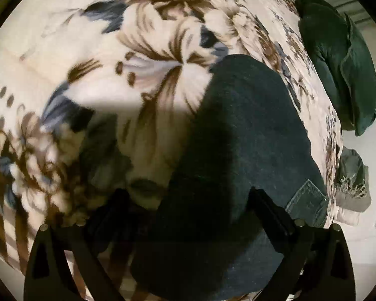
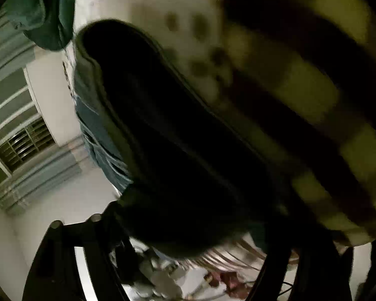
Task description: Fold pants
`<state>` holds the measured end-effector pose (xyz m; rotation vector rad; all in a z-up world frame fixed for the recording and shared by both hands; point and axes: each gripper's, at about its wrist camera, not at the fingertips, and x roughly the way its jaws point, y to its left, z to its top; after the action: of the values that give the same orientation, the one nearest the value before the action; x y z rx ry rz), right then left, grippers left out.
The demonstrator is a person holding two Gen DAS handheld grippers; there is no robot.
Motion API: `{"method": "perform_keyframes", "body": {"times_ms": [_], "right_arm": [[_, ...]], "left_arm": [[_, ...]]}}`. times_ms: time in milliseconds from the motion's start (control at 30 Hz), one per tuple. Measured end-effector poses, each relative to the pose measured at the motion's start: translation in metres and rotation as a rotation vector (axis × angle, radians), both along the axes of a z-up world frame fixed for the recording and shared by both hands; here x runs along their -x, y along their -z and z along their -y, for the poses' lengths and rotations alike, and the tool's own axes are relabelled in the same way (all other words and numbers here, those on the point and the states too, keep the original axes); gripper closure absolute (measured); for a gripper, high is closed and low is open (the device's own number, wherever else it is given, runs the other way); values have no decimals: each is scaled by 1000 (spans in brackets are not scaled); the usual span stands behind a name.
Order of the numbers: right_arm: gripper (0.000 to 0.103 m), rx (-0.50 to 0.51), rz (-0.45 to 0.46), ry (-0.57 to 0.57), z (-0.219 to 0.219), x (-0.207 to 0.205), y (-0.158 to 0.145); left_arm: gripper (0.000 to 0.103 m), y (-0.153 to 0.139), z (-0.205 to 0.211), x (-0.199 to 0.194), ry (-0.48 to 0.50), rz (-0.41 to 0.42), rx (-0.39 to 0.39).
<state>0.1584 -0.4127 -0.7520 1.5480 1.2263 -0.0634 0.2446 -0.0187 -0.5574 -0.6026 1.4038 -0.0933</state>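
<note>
Dark blue jeans (image 1: 238, 150) lie folded in a thick stack on a floral blanket (image 1: 112, 50); a back pocket (image 1: 308, 200) shows at the lower right. My left gripper (image 1: 185, 215) is open just above the near end of the jeans, one finger on each side. In the right wrist view the jeans (image 2: 175, 150) appear as a dark folded stack seen from its edge. My right gripper (image 2: 195, 238) is open around the near end of the stack; the view is dark and blurred.
A dark green garment (image 1: 338, 57) and a grey printed garment (image 1: 353, 183) lie at the bed's right edge. Floor shows beyond the edge (image 1: 363, 225). A window with a grille (image 2: 20, 138) and the green garment (image 2: 42, 12) show in the right wrist view.
</note>
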Motion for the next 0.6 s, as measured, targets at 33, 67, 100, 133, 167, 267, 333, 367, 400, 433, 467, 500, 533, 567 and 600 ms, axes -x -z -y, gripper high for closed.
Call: {"method": "perform_keyframes", "body": {"times_ms": [33, 67, 100, 133, 167, 267, 333, 367, 400, 433, 467, 500, 533, 567, 600], "right_arm": [[44, 69, 4, -29, -5, -5, -17], [49, 69, 4, -29, -5, -5, -17], [57, 107, 13, -58, -8, -7, -29], [60, 139, 28, -86, -10, -9, -41], [62, 170, 34, -112, -13, -12, -50], [65, 276, 41, -206, -21, -24, -74], [64, 309, 18, -248, -27, -34, -82], [63, 295, -6, -250, -27, -37, -80], [58, 280, -23, -250, -24, -40, -78], [57, 267, -38, -250, -21, -41, -74], [57, 260, -47, -250, -20, -42, -72], [55, 258, -49, -244, -19, -43, -72], [52, 262, -48, -232, -20, -43, -73], [52, 264, -46, -225, -18, -38, -77], [51, 261, -45, -218, -20, -35, -80]], "left_arm": [[3, -2, 2, 1, 9, 6, 0], [3, -2, 1, 0, 15, 7, -1], [3, -3, 2, 2, 22, 6, 1], [3, -3, 2, 3, 26, 6, 5], [3, -3, 3, 4, 31, 5, 2], [3, -2, 4, 8, 41, 3, -6], [3, -3, 6, 9, 52, 6, -17], [3, -3, 6, 9, 55, 6, -21], [3, -2, 6, 9, 58, 6, -24], [3, -2, 6, 9, 58, 6, -23], [3, -3, 7, 9, 58, 4, -22], [3, -3, 7, 8, 57, 4, -22], [3, -3, 7, 8, 55, 4, -21], [3, -3, 8, 7, 55, 5, -21], [3, -3, 8, 6, 57, 7, -25]]}}
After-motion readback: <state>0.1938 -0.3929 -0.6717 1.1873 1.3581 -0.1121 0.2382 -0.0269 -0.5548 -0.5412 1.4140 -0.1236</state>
